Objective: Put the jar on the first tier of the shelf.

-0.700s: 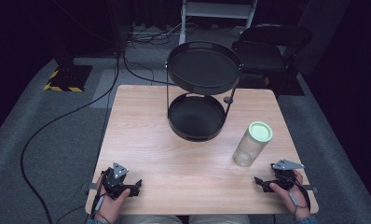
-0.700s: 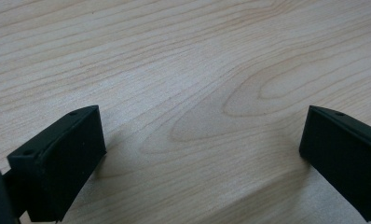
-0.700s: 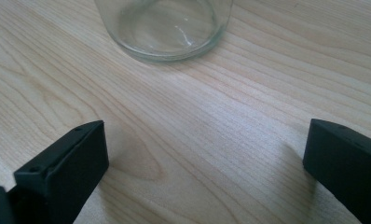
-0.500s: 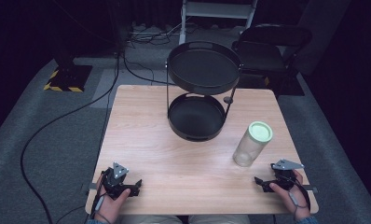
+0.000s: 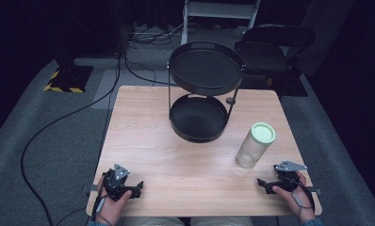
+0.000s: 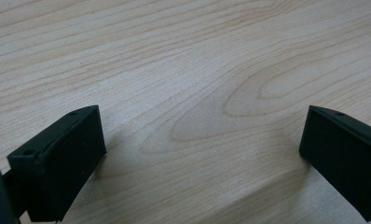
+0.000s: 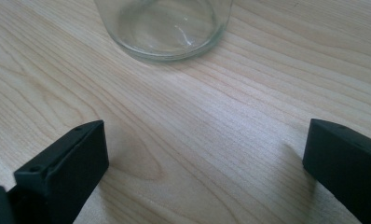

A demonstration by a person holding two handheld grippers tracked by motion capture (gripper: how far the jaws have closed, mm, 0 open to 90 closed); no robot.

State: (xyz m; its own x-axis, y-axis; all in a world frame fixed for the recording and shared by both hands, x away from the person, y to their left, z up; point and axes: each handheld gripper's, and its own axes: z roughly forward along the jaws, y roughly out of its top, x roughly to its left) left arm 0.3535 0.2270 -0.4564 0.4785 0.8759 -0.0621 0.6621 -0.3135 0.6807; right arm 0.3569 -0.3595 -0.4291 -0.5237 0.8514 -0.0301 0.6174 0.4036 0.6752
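While both of our hands rest near the front edge of the pale wooden table [image 5: 176,141], we hold the left gripper [image 5: 137,188] at the front left corner and the right gripper [image 5: 262,185] at the front right corner, well apart from each other, each lying low on the tabletop. Looking along the left gripper in its own view, we see its two black jaws spread wide, with bare wood grain between them and nothing held. Our right gripper stands the same way: in the right gripper view its jaws are wide apart and empty, resting on the wood. Just ahead of that right gripper stands the clear glass jar with a pale green lid [image 5: 255,146], upright on the table, near the gripper but not touching it; in the right gripper view its round glass base [image 7: 165,25] sits on the wood beyond the gap between the jaws, a little to the left of the middle. Farther back, at the middle of the table's far half, stands the black two-tier round metal tray stand [image 5: 198,117], its lower tray on the tabletop and its upper tray raised above and behind it on thin rods; the jar stands to its right, apart from it.
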